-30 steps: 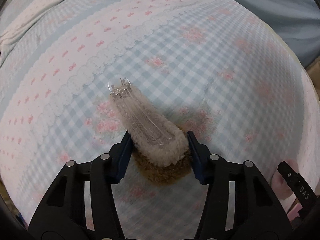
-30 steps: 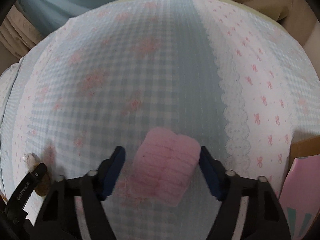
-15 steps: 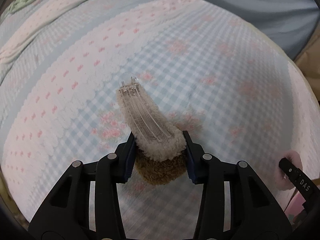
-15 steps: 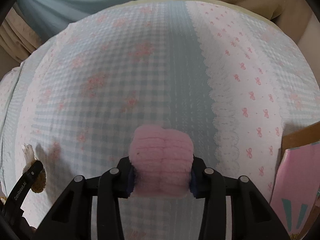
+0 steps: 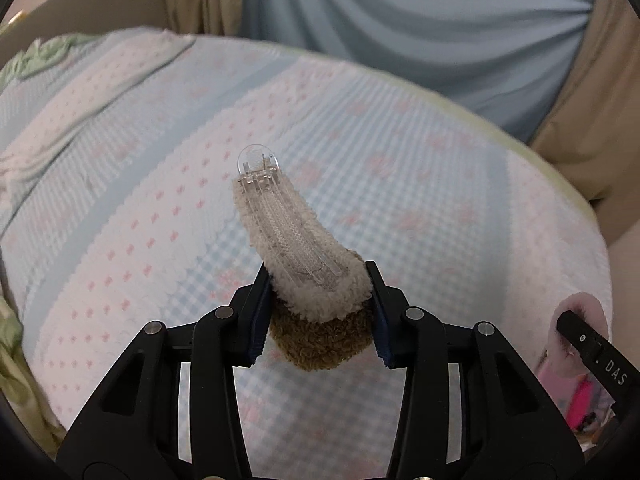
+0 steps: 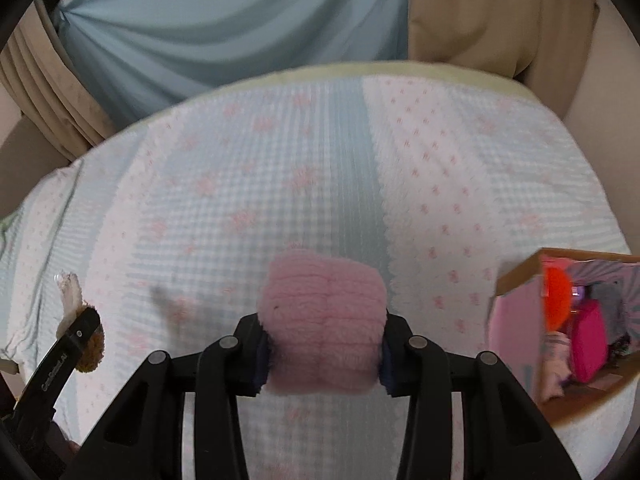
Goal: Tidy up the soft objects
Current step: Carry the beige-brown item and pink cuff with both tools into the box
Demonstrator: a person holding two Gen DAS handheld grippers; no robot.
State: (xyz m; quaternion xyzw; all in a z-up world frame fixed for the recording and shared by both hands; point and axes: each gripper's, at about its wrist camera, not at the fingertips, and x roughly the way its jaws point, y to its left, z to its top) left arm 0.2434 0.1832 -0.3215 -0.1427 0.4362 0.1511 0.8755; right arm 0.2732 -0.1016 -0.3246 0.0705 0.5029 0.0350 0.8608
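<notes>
Both jaws now pinching: left gripper [image 5: 318,312] on fuzzy hair clip [image 5: 296,252], right gripper [image 6: 323,354] on seemingly pink plush [image 6: 324,328], lifted.

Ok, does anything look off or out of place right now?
Nothing stands out. The left gripper grips a fuzzy cream-and-brown hair clip, the right gripper a pink fuzzy item, both above the bedspread. The open box sits tilted at right.

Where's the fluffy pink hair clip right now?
The fluffy pink hair clip is clamped in the right claw, above the checked bedspread, left of the open cardboard box.
</notes>
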